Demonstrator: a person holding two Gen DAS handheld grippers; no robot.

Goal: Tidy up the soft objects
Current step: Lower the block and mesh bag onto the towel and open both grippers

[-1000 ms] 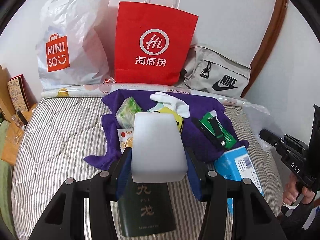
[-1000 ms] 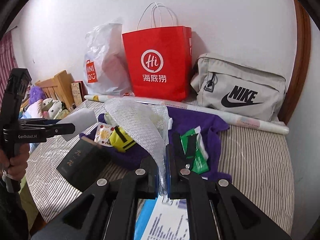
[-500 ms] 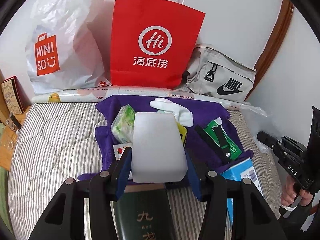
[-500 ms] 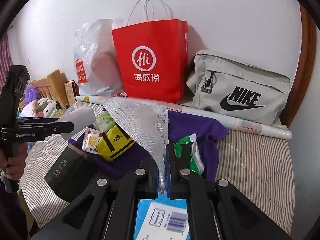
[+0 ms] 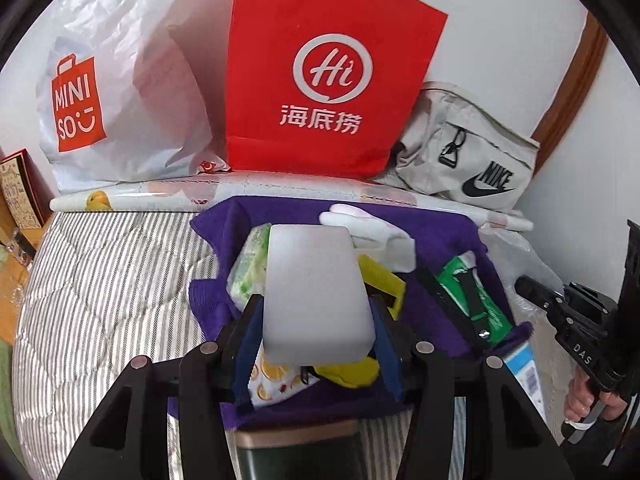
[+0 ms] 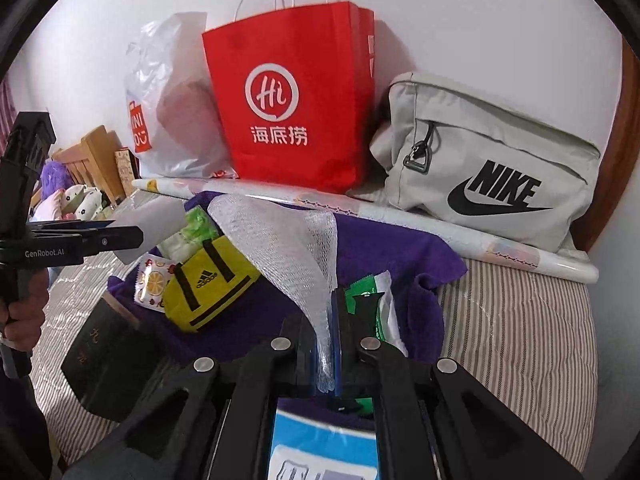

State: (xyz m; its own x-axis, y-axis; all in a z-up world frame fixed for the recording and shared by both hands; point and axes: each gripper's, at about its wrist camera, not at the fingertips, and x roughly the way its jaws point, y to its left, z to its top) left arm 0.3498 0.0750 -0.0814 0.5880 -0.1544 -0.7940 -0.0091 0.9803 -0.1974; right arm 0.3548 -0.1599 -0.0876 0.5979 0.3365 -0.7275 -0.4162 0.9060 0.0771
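My left gripper [image 5: 318, 316] is shut on a white foam block [image 5: 316, 292] and holds it above a purple cloth [image 5: 436, 236] on the bed. The block also shows in the right wrist view [image 6: 150, 226], held by the left gripper [image 6: 120, 236]. My right gripper [image 6: 326, 320] is shut on a sheet of clear bubble wrap [image 6: 280, 240], held up over the cloth [image 6: 380, 248]. On the cloth lie a yellow adidas pouch [image 6: 208, 280], a green tissue pack [image 5: 250, 268], a white glove [image 5: 368, 228] and a green packet [image 5: 476, 300].
A red paper bag [image 5: 320, 80], a white Miniso bag [image 5: 112, 92] and a grey Nike bag [image 6: 492, 164] stand against the wall behind a rolled sheet [image 5: 160, 196]. A dark box [image 6: 108, 356] and a blue box [image 6: 324, 448] lie near the front. Striped bedding [image 5: 100, 280] lies left.
Both grippers have moved forward toward the bags and the wall, each keeping its hold. The bags and the cloth's items look larger and closer.
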